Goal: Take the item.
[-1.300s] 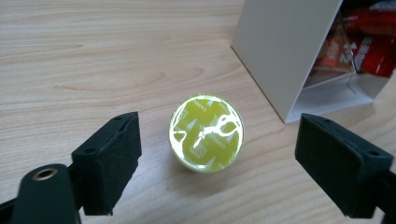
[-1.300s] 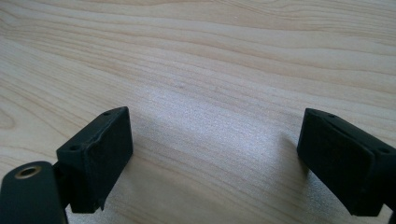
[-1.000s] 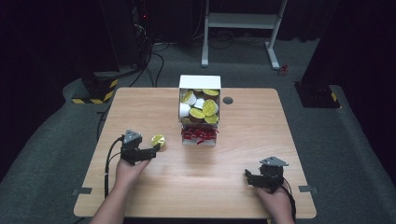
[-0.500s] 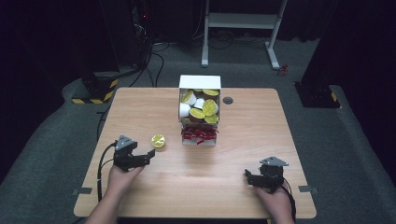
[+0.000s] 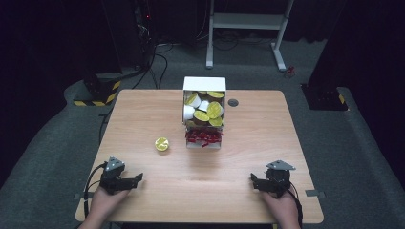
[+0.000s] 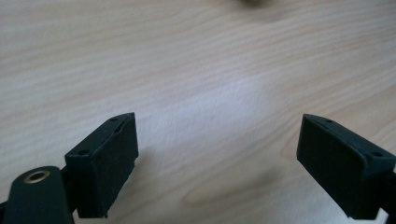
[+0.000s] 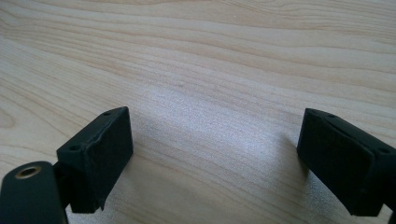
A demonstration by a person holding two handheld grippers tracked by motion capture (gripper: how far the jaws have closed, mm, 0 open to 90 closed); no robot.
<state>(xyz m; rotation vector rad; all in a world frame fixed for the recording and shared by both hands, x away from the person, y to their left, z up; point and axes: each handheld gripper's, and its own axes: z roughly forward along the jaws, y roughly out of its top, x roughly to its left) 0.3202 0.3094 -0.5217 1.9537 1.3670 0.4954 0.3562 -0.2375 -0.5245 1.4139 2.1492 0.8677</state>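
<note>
A small yellow-topped capsule point(image 5: 162, 144) lies alone on the wooden table point(image 5: 143, 109), left of a white box point(image 5: 204, 84) that holds several yellow and white capsules over a red-patterned front. My left gripper point(image 5: 135, 179) rests near the front left edge, well short of the loose capsule, and it is open. In the left gripper view its jaws stand wide apart over bare wood point(image 6: 215, 154). At the front right, my right gripper point(image 5: 253, 180) is open too, with bare wood between its jaws point(image 7: 215, 158).
A small dark round disc point(image 5: 233, 102) sits in the table right of the box. Past the far edge are a white stand point(image 5: 248, 21), cables on grey floor and yellow-black striped blocks point(image 5: 102, 90).
My left gripper has drawn back from beside the loose capsule toward the front left edge, leaving the capsule on the table. The right gripper has stayed put.
</note>
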